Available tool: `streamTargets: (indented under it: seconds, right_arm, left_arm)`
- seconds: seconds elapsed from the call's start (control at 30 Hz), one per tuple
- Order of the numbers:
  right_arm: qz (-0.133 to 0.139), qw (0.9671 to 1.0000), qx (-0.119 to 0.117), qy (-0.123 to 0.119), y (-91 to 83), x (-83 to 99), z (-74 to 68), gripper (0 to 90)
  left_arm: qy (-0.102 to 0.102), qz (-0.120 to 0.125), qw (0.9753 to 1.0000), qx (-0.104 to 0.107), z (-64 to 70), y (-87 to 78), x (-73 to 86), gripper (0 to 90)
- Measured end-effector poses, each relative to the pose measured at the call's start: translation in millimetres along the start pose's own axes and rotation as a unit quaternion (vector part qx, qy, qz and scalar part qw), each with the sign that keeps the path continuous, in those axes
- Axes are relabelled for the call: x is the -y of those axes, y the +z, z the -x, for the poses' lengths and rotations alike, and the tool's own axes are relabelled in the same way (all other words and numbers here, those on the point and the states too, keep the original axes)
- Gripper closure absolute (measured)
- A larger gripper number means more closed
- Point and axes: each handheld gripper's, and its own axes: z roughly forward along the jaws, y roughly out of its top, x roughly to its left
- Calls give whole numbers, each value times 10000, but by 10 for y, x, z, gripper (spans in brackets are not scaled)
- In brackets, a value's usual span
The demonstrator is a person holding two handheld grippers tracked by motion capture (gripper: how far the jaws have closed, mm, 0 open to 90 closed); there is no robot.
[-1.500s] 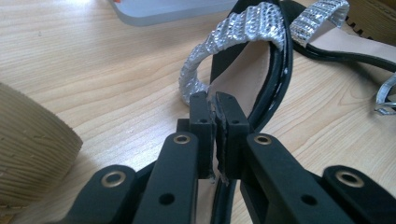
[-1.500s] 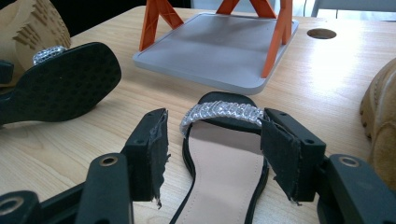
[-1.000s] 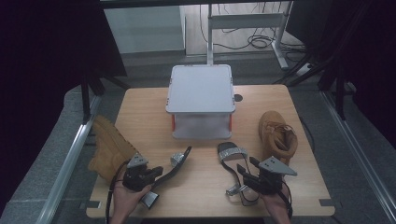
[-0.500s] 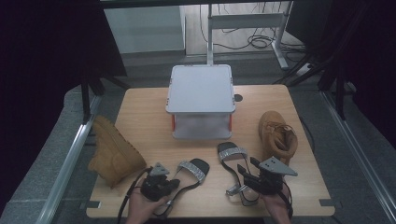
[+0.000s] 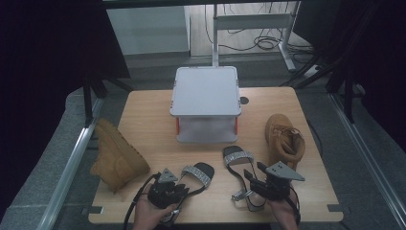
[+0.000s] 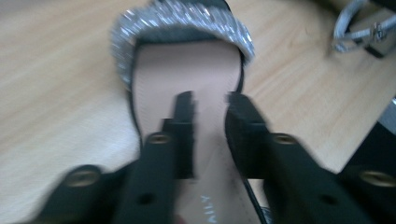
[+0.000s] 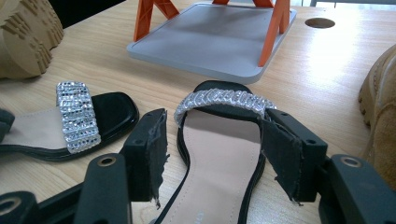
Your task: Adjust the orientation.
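While the left gripper (image 6: 208, 105) is clenched on the left sandal (image 6: 187, 60) and the right gripper (image 7: 212, 140) straddles the right sandal (image 7: 219, 154) with jaws released, a slip from the narrow hold is risked.

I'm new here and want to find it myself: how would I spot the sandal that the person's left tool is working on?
Start at the grey two-level rack in the middle of the wooden table. In front of it lie two black sandals with glittery silver straps. Yours is the left sandal, angled, beside the tan boot on its side, with the left gripper at its heel end.
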Motion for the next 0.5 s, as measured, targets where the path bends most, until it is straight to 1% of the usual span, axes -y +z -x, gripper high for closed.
streamTargets:
  seconds: [0.03, 0.07, 0.1, 0.13, 0.17, 0.2, 0.27, 0.3, 0.33, 0.37, 0.4, 0.43, 0.47, 0.5]
  right_arm:
    - [-1, 10000, 0, 0, -1, 1, 1, 412]
    - [-1, 10000, 0, 0, -1, 1, 1, 412]
    - [-1, 10000, 5, -6, -1, 2, 4, 412]
    - [-11, 10000, 12, 7, 1, 7, 9, 412]
    - [-11, 10000, 12, 7, 1, 7, 9, 412]
    - [-23, 10000, 19, -4, 11, 14, 10, 411]
    - [-41, 10000, 15, -20, 19, 20, 5, 410]
    - [-45, 10000, 14, -28, 21, 22, 1, 408]
    - [-49, 10000, 13, -32, 22, 23, -3, 408]
    - [-53, 10000, 11, -25, 21, 23, -5, 408]
    - [-54, 10000, 13, -24, 22, 24, -5, 408]
    - [-55, 10000, 16, -30, 24, 25, -4, 408]
    - [-55, 10000, 16, -30, 24, 25, -4, 408]
    - [-65, 10000, 17, -29, 28, 30, -3, 407]
  left_arm:
    - [-1, 98, 9998, -157, -8, -62, -18, 610]
    - [-1, 98, 9998, -157, -8, -62, -18, 546]
    - [20, 84, 9996, -263, -10, -91, -28, 546]
    - [22, 18, 9994, -334, -13, -112, -36, 428]
    - [31, -84, 9993, -352, -17, -118, -41, 428]
    - [46, -199, 9992, -333, -24, -113, -42, 356]
    - [44, -319, 9989, -337, -29, -82, -34, 329]
    - [117, -586, 9977, -329, -24, -23, -30, 313]
    - [156, -700, 9969, -318, -12, 14, -24, 302]
    - [156, -700, 9969, -318, -12, 14, -24, 299]
    - [192, -774, 9963, -316, 3, 50, -16, 298]
    - [281, -926, 9944, -421, 36, 120, -6, 296]
    - [281, -926, 9944, -421, 36, 120, -6, 293]
    - [372, -1052, 9919, -610, 66, 186, 7, 302]
